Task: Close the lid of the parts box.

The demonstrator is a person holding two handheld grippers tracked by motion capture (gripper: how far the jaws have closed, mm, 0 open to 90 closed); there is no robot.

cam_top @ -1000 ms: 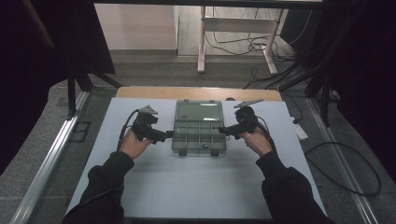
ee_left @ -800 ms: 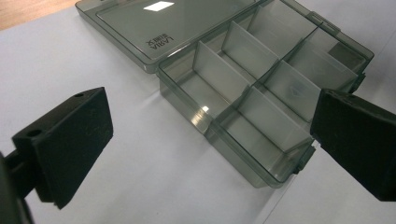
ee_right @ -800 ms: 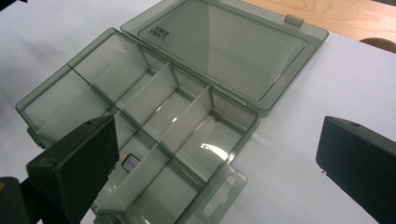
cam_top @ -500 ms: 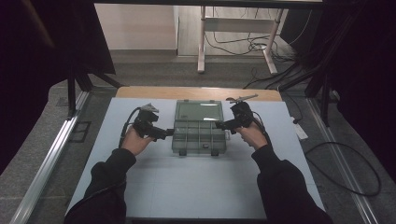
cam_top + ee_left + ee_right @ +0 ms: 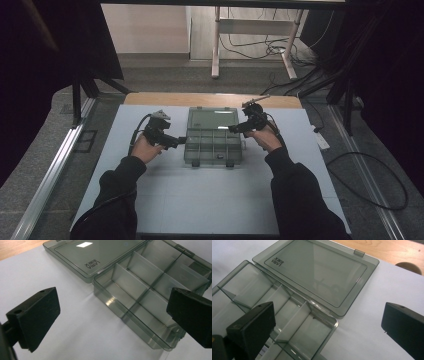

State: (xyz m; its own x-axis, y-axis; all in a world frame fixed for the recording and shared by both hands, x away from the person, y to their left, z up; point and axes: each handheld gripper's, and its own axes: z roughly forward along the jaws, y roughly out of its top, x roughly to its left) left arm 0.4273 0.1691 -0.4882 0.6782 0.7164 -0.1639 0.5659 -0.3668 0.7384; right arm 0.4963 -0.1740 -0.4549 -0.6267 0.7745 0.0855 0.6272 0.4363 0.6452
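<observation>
Left tool (image 5: 181, 141): jaws spread wide, nothing between them, poised at the left wall of the organiser box (image 5: 212, 146). In the left gripper view one jaw stands over the bare counter (image 5: 75, 322), the other over the box's near compartments.

Organiser box: middle of the white counter, open, its lid (image 5: 212, 118) folded back flat on the far side. Smoky clear plastic, thin walls, thin dividers (image 5: 130, 282), all compartments empty as far as can be seen. Judged light and stiff but a little flexible; smooth, so likely slippery under hard pads. It could slide on the counter if pushed from one side alone. Best hold: pinch an outer wall at a corner, or the lid's free edge by its small latch tab (image 5: 358, 252).

Writing: embossed mark on the lid (image 5: 277, 262), seen upside down, reads roughly "LABIA"; smaller characters beside it illegible.

Right tool (image 5: 231, 129): jaws wide apart, empty, over the box's right far corner near the hinge line.
</observation>
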